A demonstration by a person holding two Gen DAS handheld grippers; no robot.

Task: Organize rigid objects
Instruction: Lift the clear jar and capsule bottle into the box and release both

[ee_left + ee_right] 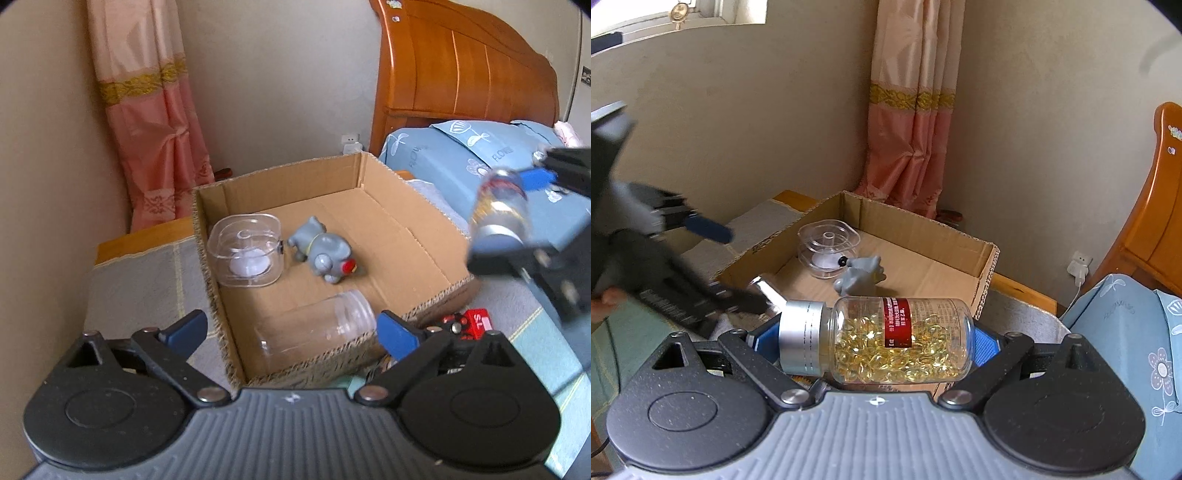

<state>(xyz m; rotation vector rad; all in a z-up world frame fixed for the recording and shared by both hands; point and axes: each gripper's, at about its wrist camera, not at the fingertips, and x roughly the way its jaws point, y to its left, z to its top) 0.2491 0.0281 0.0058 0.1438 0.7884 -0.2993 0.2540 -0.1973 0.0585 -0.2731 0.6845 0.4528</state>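
Note:
An open cardboard box [424, 236] holds a clear square container [245, 254], a grey elephant toy [321, 254] and a clear empty jar [317, 328] lying on its side by the near wall. My left gripper [291, 330] is open above that jar, its blue pads clear of the jar's two ends. My right gripper [864, 341] is shut on a clear bottle of yellow capsules [894, 339] with a silver cap, gripped end to end. In the left wrist view that bottle [498, 206] hangs blurred over the box's right side. The box [923, 229] lies just ahead of the right gripper.
The box rests on a grey checked cloth [147, 277]. Small red toys [476, 323] lie outside its near right corner. Blue bedding [461, 151] and a wooden headboard [461, 62] stand to the right. A pink curtain [155, 129] and a wall plug [351, 144] are behind.

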